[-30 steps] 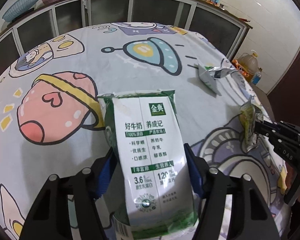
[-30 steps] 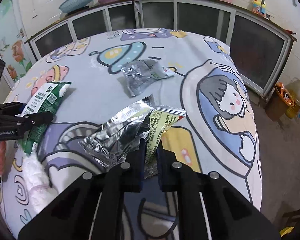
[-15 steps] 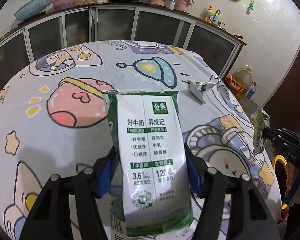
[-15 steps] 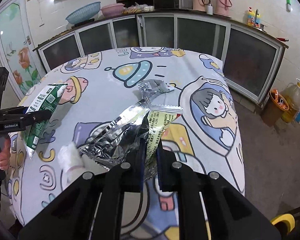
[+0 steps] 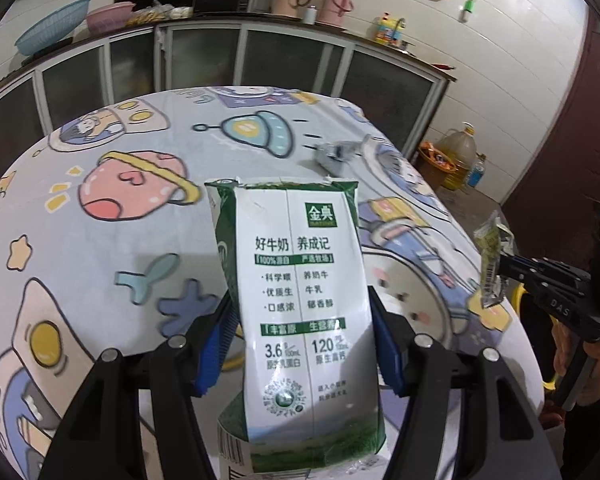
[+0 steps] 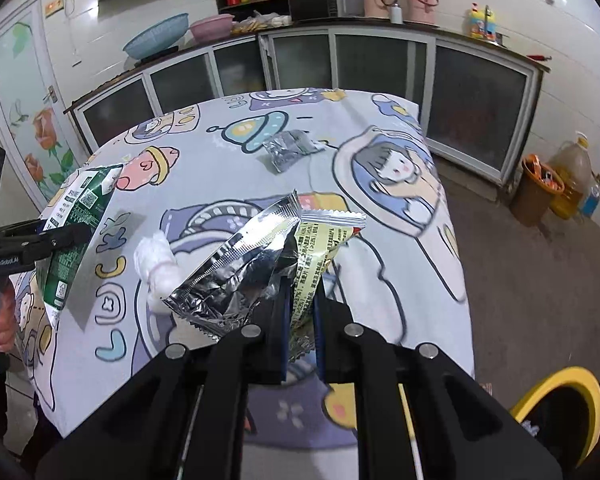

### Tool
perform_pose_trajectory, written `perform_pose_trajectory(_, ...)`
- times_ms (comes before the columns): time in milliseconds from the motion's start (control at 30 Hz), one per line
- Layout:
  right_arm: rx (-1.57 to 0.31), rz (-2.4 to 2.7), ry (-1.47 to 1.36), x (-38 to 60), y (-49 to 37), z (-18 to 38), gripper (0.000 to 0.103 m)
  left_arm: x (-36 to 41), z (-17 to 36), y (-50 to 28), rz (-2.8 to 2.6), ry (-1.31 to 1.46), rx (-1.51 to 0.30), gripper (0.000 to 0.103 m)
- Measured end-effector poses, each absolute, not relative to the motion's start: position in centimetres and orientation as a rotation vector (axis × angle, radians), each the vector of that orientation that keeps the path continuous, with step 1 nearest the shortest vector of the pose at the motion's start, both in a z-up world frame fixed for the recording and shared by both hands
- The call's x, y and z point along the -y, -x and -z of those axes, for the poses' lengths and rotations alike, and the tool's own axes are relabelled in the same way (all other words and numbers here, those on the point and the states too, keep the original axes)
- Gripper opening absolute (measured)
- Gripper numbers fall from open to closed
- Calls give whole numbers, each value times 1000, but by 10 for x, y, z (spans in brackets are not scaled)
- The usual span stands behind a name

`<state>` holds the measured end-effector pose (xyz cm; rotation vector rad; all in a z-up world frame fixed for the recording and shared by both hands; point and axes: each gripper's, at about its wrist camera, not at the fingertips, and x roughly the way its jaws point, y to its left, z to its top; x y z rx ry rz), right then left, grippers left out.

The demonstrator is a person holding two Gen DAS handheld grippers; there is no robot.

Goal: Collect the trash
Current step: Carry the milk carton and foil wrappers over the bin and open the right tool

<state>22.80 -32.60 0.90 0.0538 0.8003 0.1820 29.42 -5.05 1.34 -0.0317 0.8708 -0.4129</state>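
- The left gripper is holding a green-and-white flattened milk carton upright, its blue-padded fingers standing about half open and pressing on the carton's two side edges.
- The right gripper is pinching a yellow-green and silver foil snack wrapper with its fingers nearly shut; the foil is fanning out loosely to the left of them.
- Both pieces are hanging clear above the cartoon-print cloth-covered worktop, toward its near edge.
- A crumpled silver foil packet is lying toward the worktop's far edge, and a white tissue wad is sitting near the near-left corner; both are waiting to be gathered.
- To carry well, I judge that the squeeze on the carton should be kept steady, since the flattened card could buckle and slip out.
- The wrapper's loose flap could be catching on things, so moving it gently looks wise.
- A brown bin is standing on the floor beyond the worktop's right edge, and a yellow rim is showing near the right gripper; which one is the target I cannot tell.
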Motion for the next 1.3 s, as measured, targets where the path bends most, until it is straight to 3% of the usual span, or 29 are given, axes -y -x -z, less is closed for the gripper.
perform_pose_trajectory(1300, -743, 329, -315, 565, -42, 24, 10, 374, -31, -180, 1001, -232, -810, 58)
